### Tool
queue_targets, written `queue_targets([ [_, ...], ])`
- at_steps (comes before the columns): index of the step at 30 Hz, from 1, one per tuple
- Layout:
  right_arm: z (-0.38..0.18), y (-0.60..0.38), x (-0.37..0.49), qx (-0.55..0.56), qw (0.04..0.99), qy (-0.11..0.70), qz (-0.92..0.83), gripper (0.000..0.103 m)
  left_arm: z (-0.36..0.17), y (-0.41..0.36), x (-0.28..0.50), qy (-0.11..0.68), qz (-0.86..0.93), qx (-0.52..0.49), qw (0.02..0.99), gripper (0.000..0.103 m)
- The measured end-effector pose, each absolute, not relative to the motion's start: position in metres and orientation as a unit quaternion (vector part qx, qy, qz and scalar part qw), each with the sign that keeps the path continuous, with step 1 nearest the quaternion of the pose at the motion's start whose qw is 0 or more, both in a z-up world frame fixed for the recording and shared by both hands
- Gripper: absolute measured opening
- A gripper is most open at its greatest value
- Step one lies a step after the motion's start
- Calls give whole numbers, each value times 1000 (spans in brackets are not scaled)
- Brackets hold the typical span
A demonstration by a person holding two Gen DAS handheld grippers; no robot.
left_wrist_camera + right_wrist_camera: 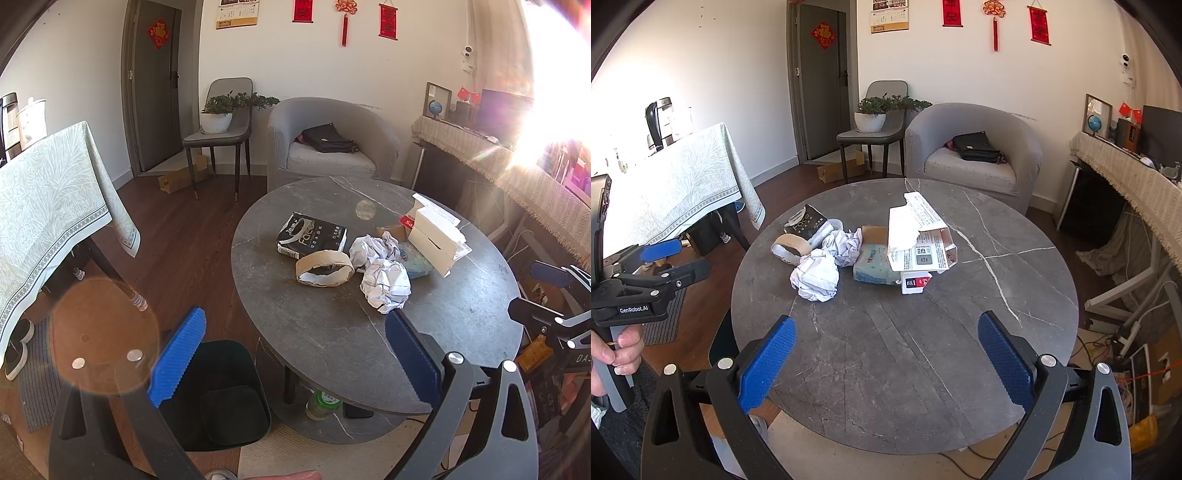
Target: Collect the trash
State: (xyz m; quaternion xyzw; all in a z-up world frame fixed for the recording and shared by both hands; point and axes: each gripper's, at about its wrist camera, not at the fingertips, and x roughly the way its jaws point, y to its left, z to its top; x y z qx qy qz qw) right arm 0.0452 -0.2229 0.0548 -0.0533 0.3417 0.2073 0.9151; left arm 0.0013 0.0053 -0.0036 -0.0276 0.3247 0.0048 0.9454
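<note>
both pairs of jaws stood wide apart with nothing between them. the left gripper (295, 354) hung over the near left edge of the round table (332, 332), with the black bin (229, 398) on the floor directly below its left finger; that placement read as deliberate, since anything lifted off the table would have only a short drop into the bin. the right gripper (886, 358) hovered over the near, bare part of the table top, aimed at the heap, which suggested it was lining up for a first pick.

the trash lay bunched near the table's middle, well ahead of both grippers. nearest were two crumpled paper balls (816, 277), touching one another, with no long axis to speak of. just to their left sat a cardboard ring (324, 267), lying flat with its opening facing up. behind it lay a black tissue pack (312, 234), flat, its long axis running across the left wrist view. to the right, a torn white box (916, 236) stood partly open, its long axis running away from the right camera, resting over a soft pale packet (873, 266) and a small red-and-white card (916, 282).

nothing seemed collected yet, judging by the bin, which looked empty.
</note>
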Motion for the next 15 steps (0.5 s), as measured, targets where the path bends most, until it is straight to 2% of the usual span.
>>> queue_targets([
  [15,55,-222,45,-54,915,343,207,100,-4,6,2,326,4,-31,945,99],
])
